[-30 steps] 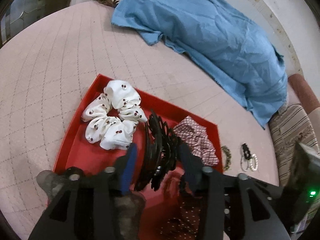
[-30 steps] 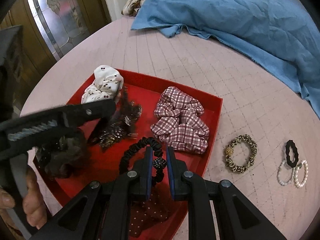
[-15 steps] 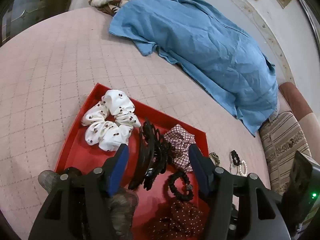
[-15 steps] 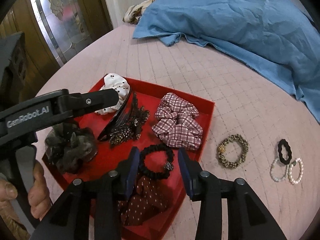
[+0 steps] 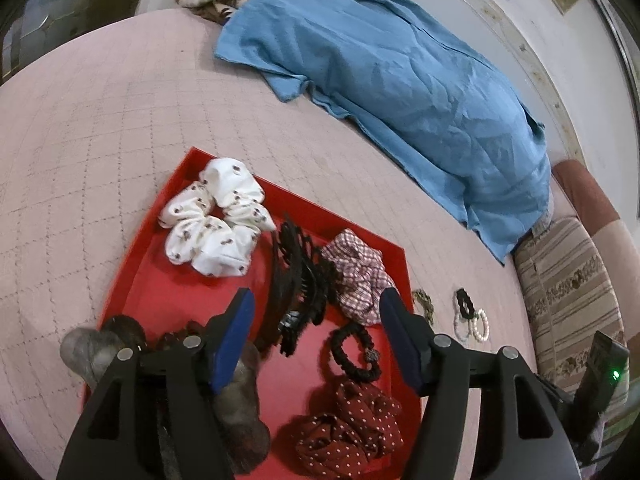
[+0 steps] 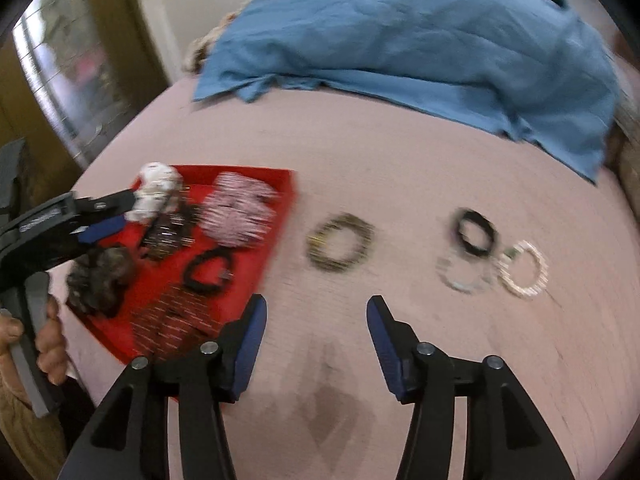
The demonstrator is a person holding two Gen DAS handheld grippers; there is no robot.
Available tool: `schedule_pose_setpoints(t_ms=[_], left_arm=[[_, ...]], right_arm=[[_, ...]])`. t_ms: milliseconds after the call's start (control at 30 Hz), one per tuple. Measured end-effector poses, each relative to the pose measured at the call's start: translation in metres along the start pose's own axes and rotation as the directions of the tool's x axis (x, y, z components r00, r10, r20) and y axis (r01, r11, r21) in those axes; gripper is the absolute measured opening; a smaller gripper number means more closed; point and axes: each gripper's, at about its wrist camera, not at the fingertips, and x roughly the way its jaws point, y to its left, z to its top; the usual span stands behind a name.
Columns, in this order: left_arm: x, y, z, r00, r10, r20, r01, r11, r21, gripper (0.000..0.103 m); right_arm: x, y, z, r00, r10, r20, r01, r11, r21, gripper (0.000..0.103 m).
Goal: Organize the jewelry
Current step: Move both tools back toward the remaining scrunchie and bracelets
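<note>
Jewelry and hair pieces split between red tray (image 5: 132, 280) and pink quilted bed (image 5: 80, 140). In the tray: white printed scrunchie (image 5: 212, 228) at far left, black claw clip (image 5: 300, 284) mid-tray, checked scrunchie (image 5: 360, 276) at far right, black beaded band (image 5: 354, 354) nearer, dark red dotted scrunchie (image 5: 352, 424) at near right, grey-brown scrunchie (image 5: 96, 348) at near left. On the bed, right of the tray: leopard-print band (image 6: 340, 246), then well apart a black wavy band (image 6: 476, 230) touching two pearl bracelets (image 6: 524, 270) lying side by side. Blue shirt (image 5: 400, 80) spread across the far side.

Left gripper (image 5: 316, 334) over the near part of the tray, jaws apart, just been opening, claw clip and beaded band seen between the blue pads but not pressed. Right gripper (image 6: 316, 320) above bare quilt beside the tray's right edge, jaws apart, just been opening, nothing between them; view blurred.
</note>
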Motion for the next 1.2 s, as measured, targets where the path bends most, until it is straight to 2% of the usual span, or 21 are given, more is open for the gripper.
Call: schedule_pose_setpoints(t_ms=[200,500,600,800,1033,1200], left_arm=[[0.003,-0.022,-0.013,1.0,-0.017,-0.003,0.017,0.998,0.057,0.064],[0.001,-0.072,-0.043,0.999,-0.02,0.034,0.012,0.98,0.199,0.064],[-0.003,-0.088,-0.053,1.0,0.01,0.025,-0.016,0.968,0.25,0.064],[-0.011,-0.129,-0.063,1.0,0.024,-0.002,-0.022,0.945,0.326,0.064],[0.027,-0.177,-0.051,0.996,0.058,-0.064,-0.032,0.939,0.343,0.064],[0.078,-0.206,-0.054,0.986,0.128,-0.107,-0.073,0.909,0.411,0.064]], right_arm=[[-0.012,-0.068,-0.026,0.998,-0.057,-0.014,0.059,0.987,0.149,0.056],[-0.04,-0.14,-0.055,0.993,-0.112,0.026,0.102,0.962,0.251,0.056],[-0.044,-0.16,-0.059,0.992,-0.118,0.043,0.102,0.959,0.264,0.056],[-0.034,-0.191,-0.046,0.99,-0.107,0.087,0.079,0.957,0.278,0.056],[0.0,-0.208,-0.022,0.992,-0.076,0.103,0.047,0.965,0.258,0.056],[0.018,-0.215,-0.012,0.991,-0.078,0.105,0.054,0.975,0.215,0.056]])
